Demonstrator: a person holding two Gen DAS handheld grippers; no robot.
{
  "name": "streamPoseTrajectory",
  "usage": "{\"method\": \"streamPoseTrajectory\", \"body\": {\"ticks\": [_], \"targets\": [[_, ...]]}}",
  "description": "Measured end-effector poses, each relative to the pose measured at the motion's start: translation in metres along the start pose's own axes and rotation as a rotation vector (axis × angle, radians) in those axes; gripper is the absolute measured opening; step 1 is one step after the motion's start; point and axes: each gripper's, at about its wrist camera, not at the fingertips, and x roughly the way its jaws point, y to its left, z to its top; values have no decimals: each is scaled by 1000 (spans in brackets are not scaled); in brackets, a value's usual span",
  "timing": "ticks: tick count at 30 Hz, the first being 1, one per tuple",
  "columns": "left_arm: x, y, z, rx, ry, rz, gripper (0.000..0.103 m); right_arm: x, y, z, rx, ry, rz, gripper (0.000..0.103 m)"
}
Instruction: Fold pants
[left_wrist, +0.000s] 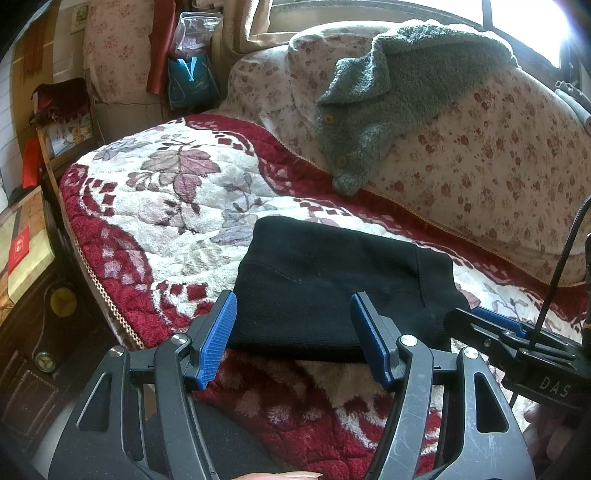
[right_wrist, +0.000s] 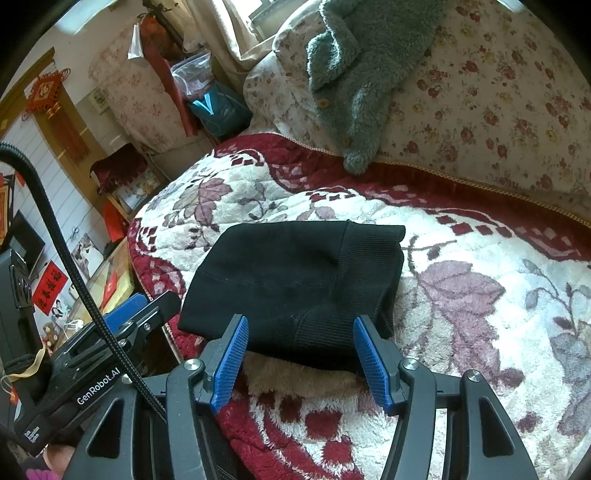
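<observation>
My left claw (left_wrist: 291, 332) is spread wide w/ nothing between the blue pads, hovering at the near edge of the black pants (left_wrist: 332, 284). They lie folded into a compact bundle on the red-and-white blanket (left_wrist: 166, 206), right ahead of both claws. My right claw (right_wrist: 301, 349) is also spread, empty, over the pants' near edge. Green fleece jacket (right_wrist: 354, 74) lies farther back, upper right.

The folded black pants (right_wrist: 295, 280) are a matt knit cloth, with a finely ribbed band along one edge. They lie on a plush red-and-cream floral blanket (right_wrist: 480, 295) with a deep, fuzzy pile. The grey-green jacket (left_wrist: 388, 92) is nubbly fleece with smooth round buttons. The left gripper (left_wrist: 293, 339) and right gripper (right_wrist: 301, 358) are scuffed matt black plastic with ridged blue pads (left_wrist: 218, 339) and shiny metal pivot pins.
</observation>
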Motion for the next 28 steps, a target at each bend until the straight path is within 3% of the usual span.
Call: {"method": "streamPoseTrajectory", "body": {"ticks": [28], "targets": [[-2, 3, -1, 1, 12, -15, 64, -6, -4, -4, 1, 1, 17, 57]]}}
